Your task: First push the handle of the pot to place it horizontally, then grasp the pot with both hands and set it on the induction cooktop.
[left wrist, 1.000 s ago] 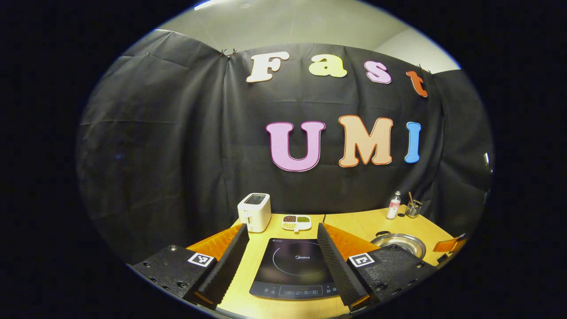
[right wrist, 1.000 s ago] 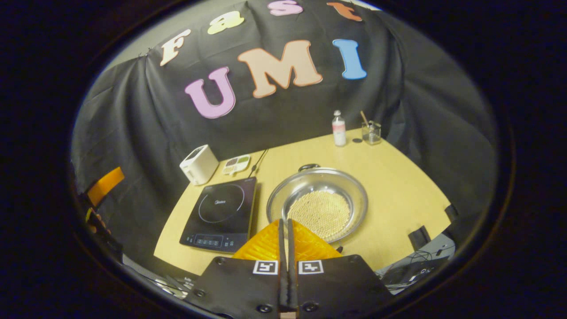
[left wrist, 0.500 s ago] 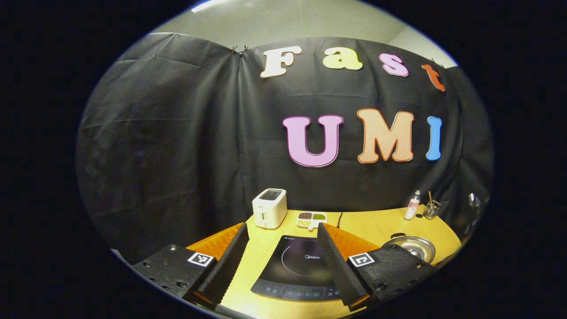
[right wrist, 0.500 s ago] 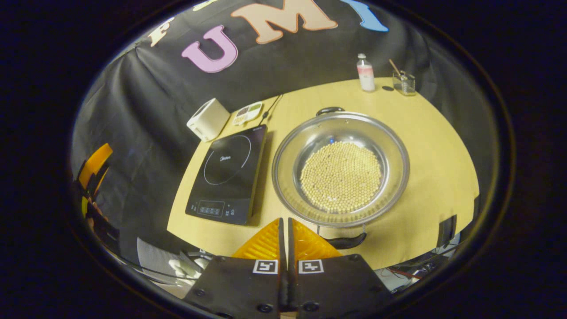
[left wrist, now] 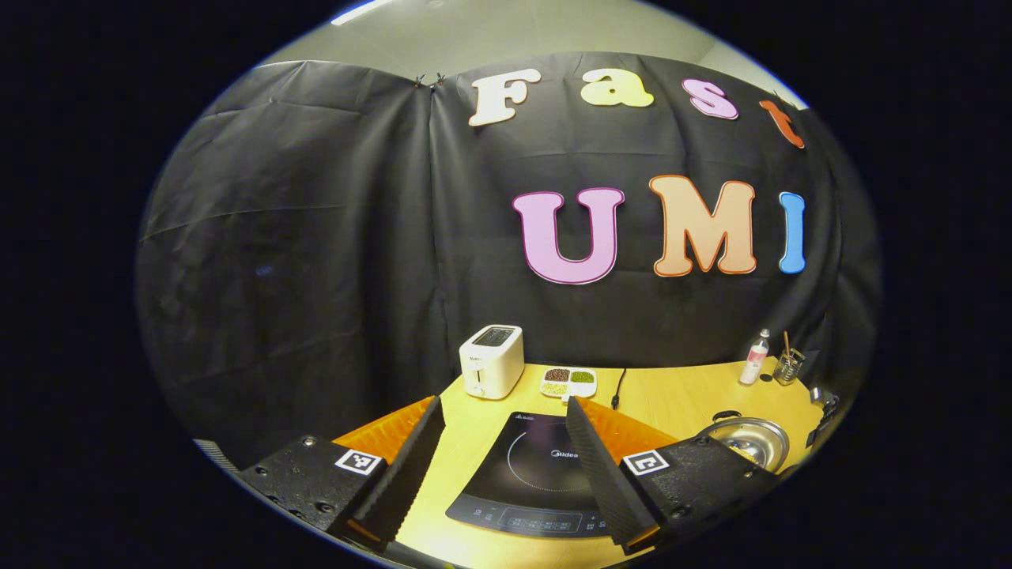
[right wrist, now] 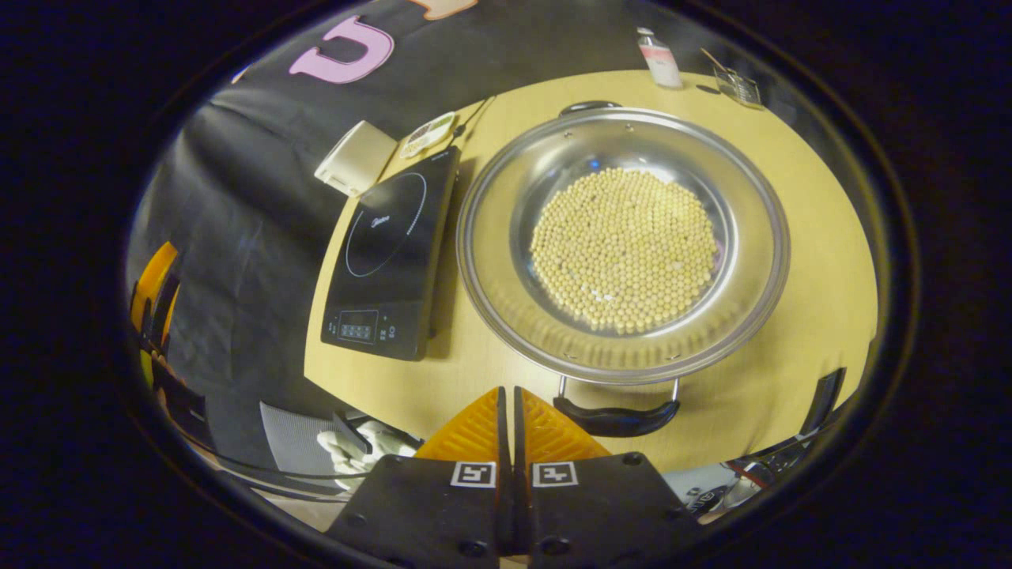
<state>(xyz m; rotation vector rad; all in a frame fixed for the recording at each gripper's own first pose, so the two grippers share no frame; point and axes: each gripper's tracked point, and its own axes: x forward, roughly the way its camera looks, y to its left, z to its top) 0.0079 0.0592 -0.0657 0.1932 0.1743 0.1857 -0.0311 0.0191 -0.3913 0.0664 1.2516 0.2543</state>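
I am holding my right gripper (right wrist: pixel 507 395) with its two fingers pressed together, nothing between them, and it is hanging above the near edge of the wooden table (right wrist: pixel 814 237). In the right gripper view the steel pot (right wrist: pixel 623 245) is sitting at about 12 o'clock from my fingertips, its bottom covered with pale round beans (right wrist: pixel 624 249). Its near black handle (right wrist: pixel 617 417) is lying just beyond my fingertips at about 1 o'clock, apart from them, and the far handle (right wrist: pixel 589 106) is showing at the pot's 12 o'clock rim. The induction cooktop (right wrist: pixel 387 257) is lying just beside the pot at its 9 o'clock, with a white toaster (right wrist: pixel 354 158) and a small divided dish (right wrist: pixel 427 133) farther back at 11 o'clock. A bottle (right wrist: pixel 658 59) and a glass jar (right wrist: pixel 735 83) are standing behind the pot near 1 o'clock. My left gripper (left wrist: pixel 504 415) is spreading its fingers wide, holding nothing, and in the left gripper view the cooktop (left wrist: pixel 526 478) is lying on the table between them, while the pot (left wrist: pixel 747 438) is sitting off at 3 o'clock.
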